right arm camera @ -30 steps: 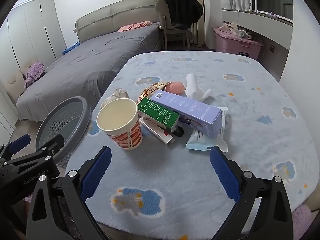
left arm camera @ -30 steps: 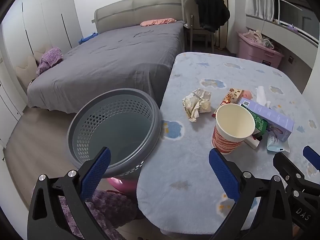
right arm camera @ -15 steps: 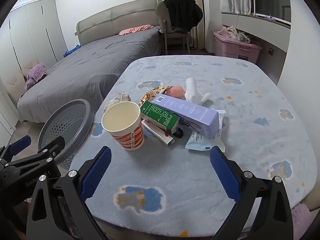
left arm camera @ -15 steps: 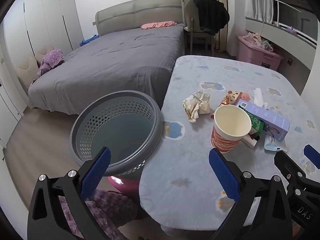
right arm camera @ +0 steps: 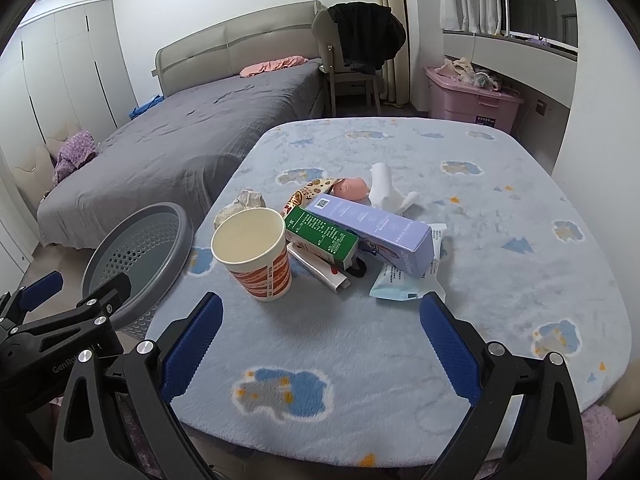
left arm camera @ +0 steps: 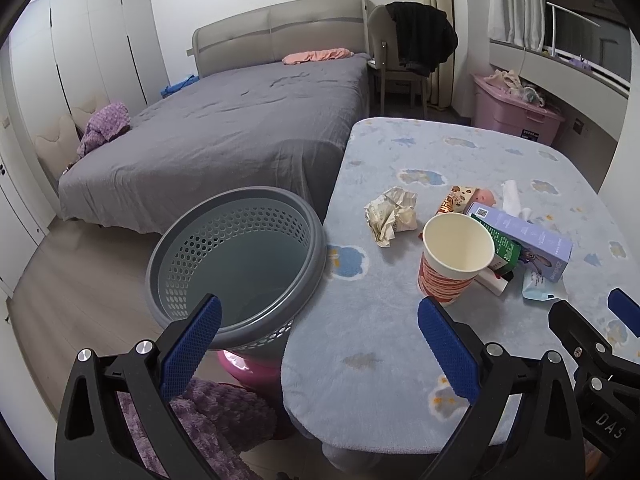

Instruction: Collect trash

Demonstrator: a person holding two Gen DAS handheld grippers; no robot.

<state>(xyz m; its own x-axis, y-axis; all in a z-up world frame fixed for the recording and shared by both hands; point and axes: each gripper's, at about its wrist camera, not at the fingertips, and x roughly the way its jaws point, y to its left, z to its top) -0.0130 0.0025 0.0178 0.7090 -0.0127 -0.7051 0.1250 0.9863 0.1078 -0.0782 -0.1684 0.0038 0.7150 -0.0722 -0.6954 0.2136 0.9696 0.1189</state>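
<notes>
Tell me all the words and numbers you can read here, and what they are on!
"DAS": on the black frame of the right gripper, at the edge of the left wrist view.
"GenRo", the rest cut off: on the black frame of the left gripper, in the right wrist view.
Green box, purple box, pale blue packet, paper cup, pink bin's label: print too small or blurred to read.

Grey bed (left arm camera: 248, 128), white wardrobes (left arm camera: 96, 48), chair (left arm camera: 394, 68), pale wood floor (left arm camera: 80, 280).
</notes>
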